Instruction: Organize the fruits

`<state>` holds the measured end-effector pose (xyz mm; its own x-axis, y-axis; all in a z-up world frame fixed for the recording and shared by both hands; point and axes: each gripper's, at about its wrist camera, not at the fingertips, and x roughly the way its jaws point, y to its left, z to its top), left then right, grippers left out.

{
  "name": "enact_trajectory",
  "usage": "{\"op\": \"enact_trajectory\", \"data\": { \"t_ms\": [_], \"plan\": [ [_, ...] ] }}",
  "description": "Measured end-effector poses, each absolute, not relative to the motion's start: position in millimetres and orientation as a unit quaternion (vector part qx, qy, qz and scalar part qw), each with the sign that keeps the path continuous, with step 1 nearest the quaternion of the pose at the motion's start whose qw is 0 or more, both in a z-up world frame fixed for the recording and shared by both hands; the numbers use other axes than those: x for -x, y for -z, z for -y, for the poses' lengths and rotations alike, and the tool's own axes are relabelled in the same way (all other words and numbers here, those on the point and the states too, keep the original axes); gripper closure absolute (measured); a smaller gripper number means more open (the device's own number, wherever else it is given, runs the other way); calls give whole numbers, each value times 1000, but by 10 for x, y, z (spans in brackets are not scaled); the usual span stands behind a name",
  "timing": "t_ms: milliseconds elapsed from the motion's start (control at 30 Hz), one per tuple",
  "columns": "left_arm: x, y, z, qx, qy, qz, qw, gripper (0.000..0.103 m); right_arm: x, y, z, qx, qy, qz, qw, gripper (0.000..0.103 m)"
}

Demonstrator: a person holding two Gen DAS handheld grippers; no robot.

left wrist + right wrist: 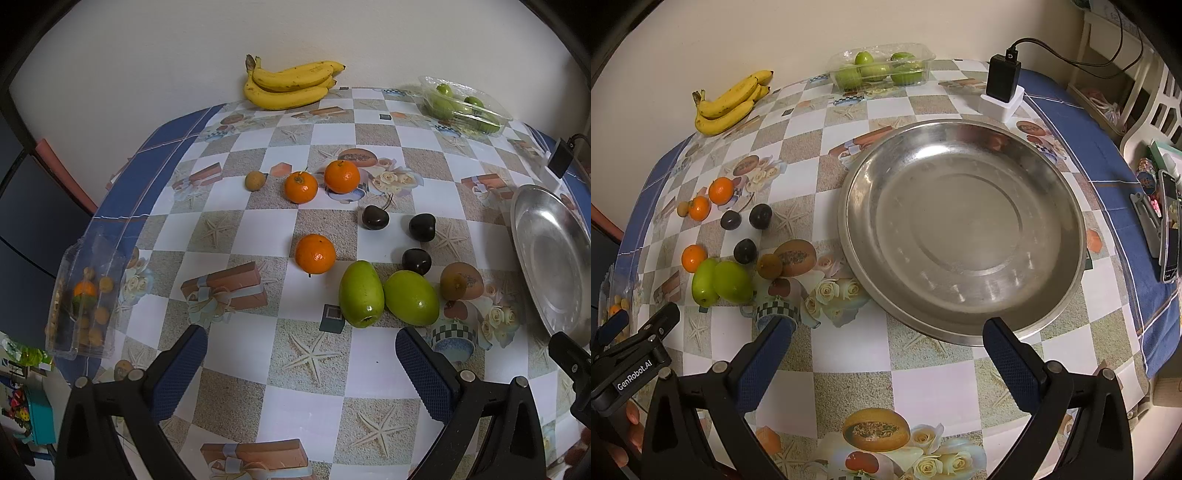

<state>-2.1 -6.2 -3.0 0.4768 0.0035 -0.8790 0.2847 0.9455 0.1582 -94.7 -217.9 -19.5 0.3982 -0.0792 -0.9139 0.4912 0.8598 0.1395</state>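
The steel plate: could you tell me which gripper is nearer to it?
Right. The right gripper hovers open at the steel plate's near rim; the left gripper faces the fruits, plate off to its right.

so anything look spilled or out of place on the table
Nothing spilled or damaged. The only oddity: the round steel tray holds nothing, while three oranges, three dark plums and two green oval fruits lie scattered loose on the checkered tablecloth.

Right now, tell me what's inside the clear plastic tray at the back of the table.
The clear plastic tray holds green round fruits, at least five visible through its walls. Glare and overlap hide whether more lie underneath. No lid visible.
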Motion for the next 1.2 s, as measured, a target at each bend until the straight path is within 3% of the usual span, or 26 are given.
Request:
{"op": "enact_trajectory", "data": {
  "t_ms": [1200],
  "plan": [
    [15, 31, 69, -143, 83, -506, 847, 0, 935, 213, 2163, -193, 168, -525, 812, 0]
  ]
}}
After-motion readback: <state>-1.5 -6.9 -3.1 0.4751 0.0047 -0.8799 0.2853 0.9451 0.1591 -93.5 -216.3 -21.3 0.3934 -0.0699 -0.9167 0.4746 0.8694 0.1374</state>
